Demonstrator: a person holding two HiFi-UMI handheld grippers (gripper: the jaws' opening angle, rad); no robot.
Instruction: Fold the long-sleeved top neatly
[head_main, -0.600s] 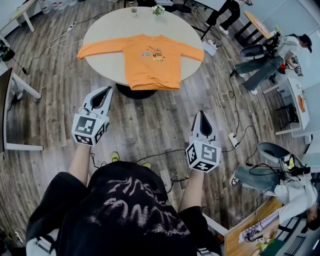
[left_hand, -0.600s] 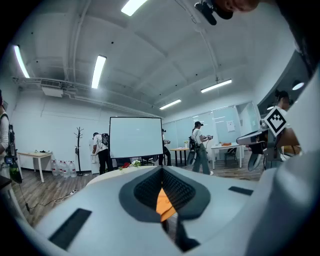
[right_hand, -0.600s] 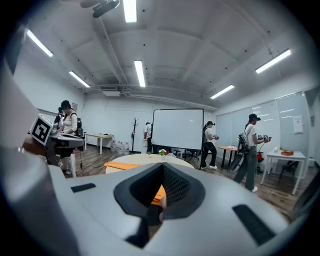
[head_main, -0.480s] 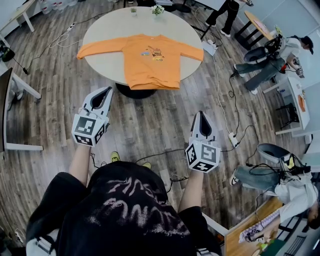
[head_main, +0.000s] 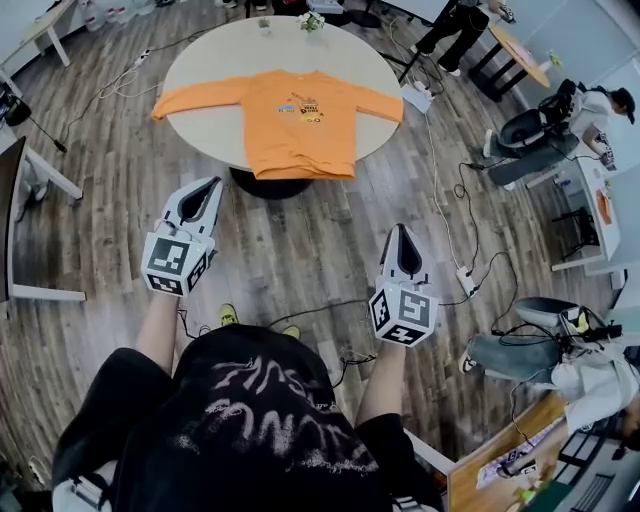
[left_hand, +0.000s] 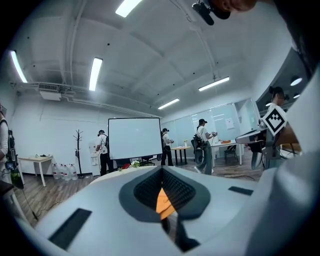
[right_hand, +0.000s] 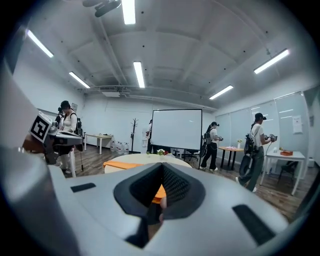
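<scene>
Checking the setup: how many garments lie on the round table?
1: an orange long-sleeved top, spread flat across the round table, sleeves stretched out sideways. No other garment shows.

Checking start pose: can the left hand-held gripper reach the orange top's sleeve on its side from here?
Probably not yet. The left hand-held gripper, shut and empty, hangs over floor short of the round table; the sleeve lies farther on. Nothing blocks the way.

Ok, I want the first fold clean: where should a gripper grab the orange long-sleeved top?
Probably a sleeve cuff, from the outer side: the orange long-sleeved top lies flat on the round pale table, sleeves spread sideways, so each cuff is a free end that folds inward.
</scene>
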